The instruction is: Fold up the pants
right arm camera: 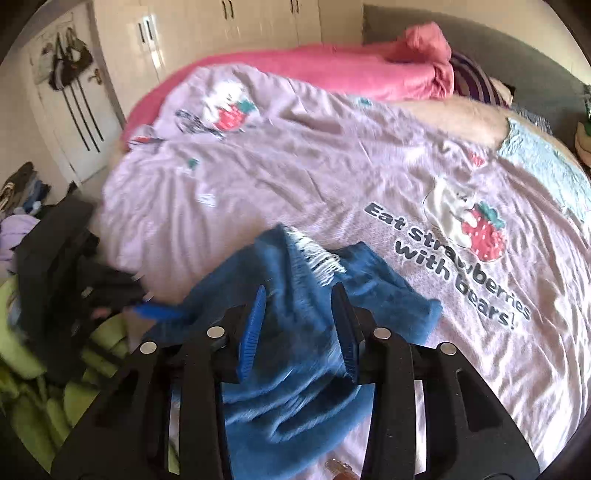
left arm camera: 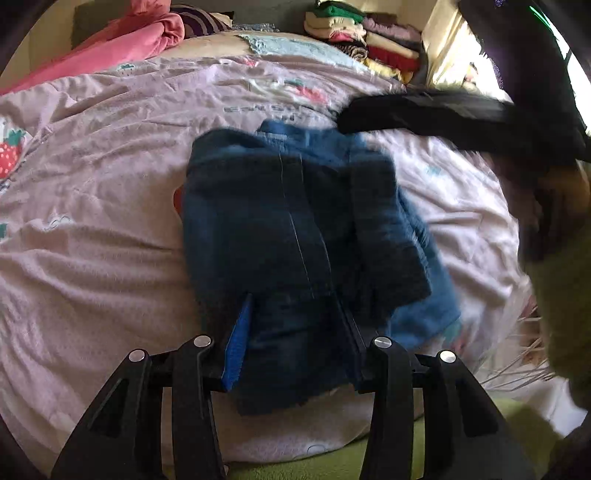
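Note:
Blue pants [left arm camera: 295, 221] lie folded into a compact bundle on the lilac bedspread [left arm camera: 110, 206]. My left gripper [left arm camera: 295, 299] is open, its blue-padded fingers [left arm camera: 238, 347] astride the near end of the bundle. The right gripper's dark body [left arm camera: 443, 118] shows blurred at the upper right of the left wrist view. In the right wrist view the pants [right arm camera: 306, 369] lie under my right gripper [right arm camera: 299, 291], which is open with the fabric between its fingers [right arm camera: 253, 336]. The left gripper [right arm camera: 155, 312] shows blurred at the left.
The bedspread [right arm camera: 332, 166] has strawberry prints and text. A pink blanket [right arm camera: 351, 74] and striped pillow [right arm camera: 476, 83] lie at the far side. Stacked folded clothes [left arm camera: 369, 40] sit beyond the bed. Green fabric [right arm camera: 33, 387] and wardrobe doors [right arm camera: 207, 29] are to the left.

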`<state>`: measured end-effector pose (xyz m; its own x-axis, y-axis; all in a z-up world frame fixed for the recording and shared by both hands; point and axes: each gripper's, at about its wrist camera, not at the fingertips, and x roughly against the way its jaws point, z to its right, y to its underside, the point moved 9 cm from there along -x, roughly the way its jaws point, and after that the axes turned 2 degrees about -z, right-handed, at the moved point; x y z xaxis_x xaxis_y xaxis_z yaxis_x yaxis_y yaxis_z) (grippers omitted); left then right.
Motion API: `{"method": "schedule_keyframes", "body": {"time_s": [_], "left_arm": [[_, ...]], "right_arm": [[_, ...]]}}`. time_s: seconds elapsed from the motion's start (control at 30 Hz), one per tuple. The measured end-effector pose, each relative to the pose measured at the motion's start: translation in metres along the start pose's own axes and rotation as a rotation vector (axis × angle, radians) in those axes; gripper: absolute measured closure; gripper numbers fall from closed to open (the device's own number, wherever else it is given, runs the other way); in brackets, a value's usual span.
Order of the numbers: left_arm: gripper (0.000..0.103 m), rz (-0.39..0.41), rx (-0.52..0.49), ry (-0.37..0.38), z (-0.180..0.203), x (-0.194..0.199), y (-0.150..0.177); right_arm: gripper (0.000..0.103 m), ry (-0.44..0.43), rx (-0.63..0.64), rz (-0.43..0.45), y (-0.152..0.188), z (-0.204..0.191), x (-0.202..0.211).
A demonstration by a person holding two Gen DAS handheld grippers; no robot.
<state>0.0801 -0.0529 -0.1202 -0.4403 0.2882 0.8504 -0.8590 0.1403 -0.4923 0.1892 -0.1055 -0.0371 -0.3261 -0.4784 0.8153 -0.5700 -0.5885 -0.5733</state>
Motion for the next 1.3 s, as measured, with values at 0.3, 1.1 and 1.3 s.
{"method": "schedule_keyframes", "body": {"time_s": [0.3,1.1,1.3], "left_arm": [[0.061,0.002,-0.007,-0.011,0.0,0.002,0.003],[0.052,0.01,0.029,0.028,0.002,0.006,0.005],[0.05,0.014,0.034,0.03,0.004,0.008,0.005]], "right_arm": [[0.075,-0.012,0.047,-0.14,0.018,-0.012,-0.05],[0.069,0.138,-0.028,-0.051,0.008,0.001,-0.038],[0.05,0.122,-0.073,0.026,0.0,0.0,-0.009]]}}
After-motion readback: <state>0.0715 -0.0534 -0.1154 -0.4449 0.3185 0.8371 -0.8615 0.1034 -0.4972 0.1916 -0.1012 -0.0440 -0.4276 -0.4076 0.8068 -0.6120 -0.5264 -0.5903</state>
